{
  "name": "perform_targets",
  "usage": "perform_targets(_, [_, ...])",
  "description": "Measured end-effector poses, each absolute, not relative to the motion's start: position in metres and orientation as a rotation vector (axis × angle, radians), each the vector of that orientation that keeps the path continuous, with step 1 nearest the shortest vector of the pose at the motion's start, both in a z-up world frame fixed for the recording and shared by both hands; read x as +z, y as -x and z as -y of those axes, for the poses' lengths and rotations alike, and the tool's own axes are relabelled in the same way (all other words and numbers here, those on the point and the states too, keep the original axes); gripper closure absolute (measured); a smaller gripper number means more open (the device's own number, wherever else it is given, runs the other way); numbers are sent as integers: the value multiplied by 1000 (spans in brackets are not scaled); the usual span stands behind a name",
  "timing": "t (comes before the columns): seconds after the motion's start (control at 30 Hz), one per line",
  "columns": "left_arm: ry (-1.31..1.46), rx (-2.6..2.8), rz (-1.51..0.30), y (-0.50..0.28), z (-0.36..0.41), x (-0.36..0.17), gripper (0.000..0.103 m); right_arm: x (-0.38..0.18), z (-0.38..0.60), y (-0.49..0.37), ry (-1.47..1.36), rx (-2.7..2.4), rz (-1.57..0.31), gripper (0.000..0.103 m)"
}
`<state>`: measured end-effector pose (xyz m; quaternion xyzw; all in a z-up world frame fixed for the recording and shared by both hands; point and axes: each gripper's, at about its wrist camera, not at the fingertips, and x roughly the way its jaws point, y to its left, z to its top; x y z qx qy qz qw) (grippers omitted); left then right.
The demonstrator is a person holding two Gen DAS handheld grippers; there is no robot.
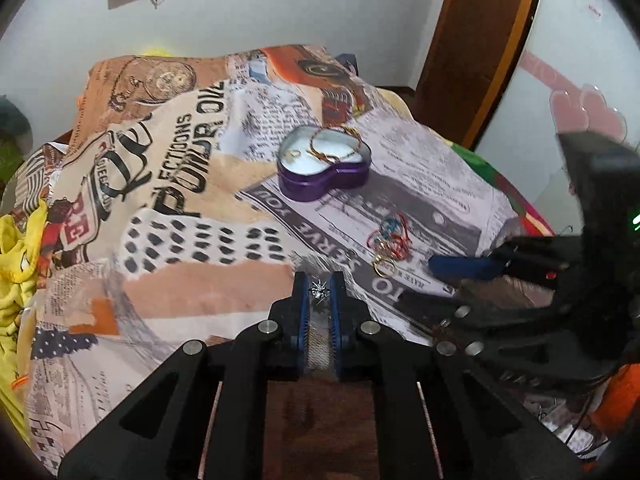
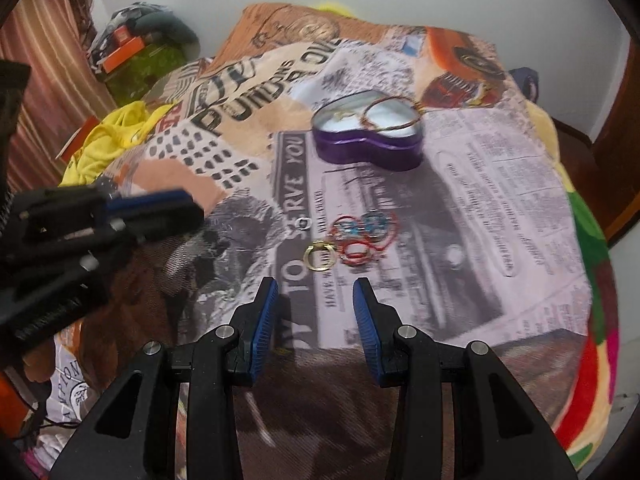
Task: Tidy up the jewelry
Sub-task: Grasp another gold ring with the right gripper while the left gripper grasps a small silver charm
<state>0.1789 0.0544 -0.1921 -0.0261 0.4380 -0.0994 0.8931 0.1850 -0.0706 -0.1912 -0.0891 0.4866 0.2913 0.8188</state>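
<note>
Jewelry is being sorted: a small sparkling stud (image 1: 319, 290) is pinched at the tips of the nearly closed left gripper (image 1: 319, 292), with the purple heart-shaped tin (image 1: 325, 168) ahead of it. A steady grip is advised until the tin is reached. The right gripper (image 2: 315, 300) is held wide open and empty, a gold ring (image 2: 317, 258) lying just ahead.

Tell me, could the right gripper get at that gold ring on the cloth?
Probably yes. The right gripper is open, and the gold ring lies flat just ahead of its fingertips with only bare printed cloth between. The red bangles beside it crowd one side.
</note>
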Motion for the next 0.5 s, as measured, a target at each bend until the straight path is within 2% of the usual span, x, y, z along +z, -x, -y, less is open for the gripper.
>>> perform_targets(0.37, [102, -210, -880, -183, -68, -190, 94, -204, 57, -198, 194, 589, -1032, 69])
perform_targets(0.47, [111, -213, -877, -184, -70, -189, 94, -207, 55, -201, 205, 576, -1021, 77])
perform_targets(0.5, [113, -213, -875, -185, -70, -189, 94, -207, 55, -201, 210, 575, -1017, 83])
